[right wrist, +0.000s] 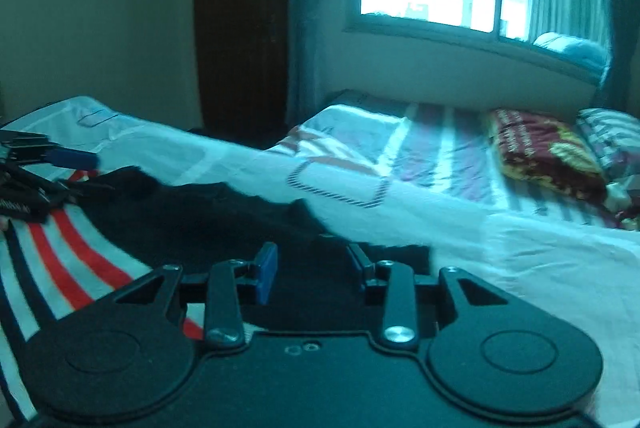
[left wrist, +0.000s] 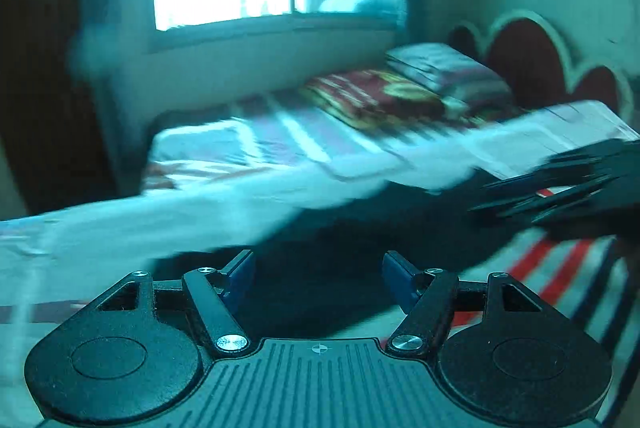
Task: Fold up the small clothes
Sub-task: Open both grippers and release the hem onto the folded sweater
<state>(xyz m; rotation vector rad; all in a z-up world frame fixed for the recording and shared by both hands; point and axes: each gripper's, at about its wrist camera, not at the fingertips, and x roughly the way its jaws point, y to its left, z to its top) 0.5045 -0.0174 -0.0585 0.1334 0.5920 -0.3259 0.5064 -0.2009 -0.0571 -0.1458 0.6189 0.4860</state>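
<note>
A: On the bed [right wrist: 520, 260], just this side of the white sheet, lies the dark garment [right wrist: 208, 220], and touching its near-left edge is a striped cloth [right wrist: 64, 264] in red, white and navy.

B: And the grippers?

A: Both hover over the dark garment. The left gripper [left wrist: 318, 276] has its blue pads spread with nothing between them; the right gripper [right wrist: 312, 266] is spread too and empty, with the garment's right edge just beyond its tips.

B: What could spoil the fold?

A: Mostly a bad pinch. The garment is black on black shadow, so its hem is hard to read; a gripper closing there might take the sheet or the striped cloth along with it, and both would drag when lifted.

B: Anything else?

A: The left view is smeared by motion, so a hasty descent could land off the edge and bunch the fabric. The grippers are also near each other over the garment, as the right gripper's appearance [left wrist: 560, 184] in the left view shows, so they could knock together.
</note>
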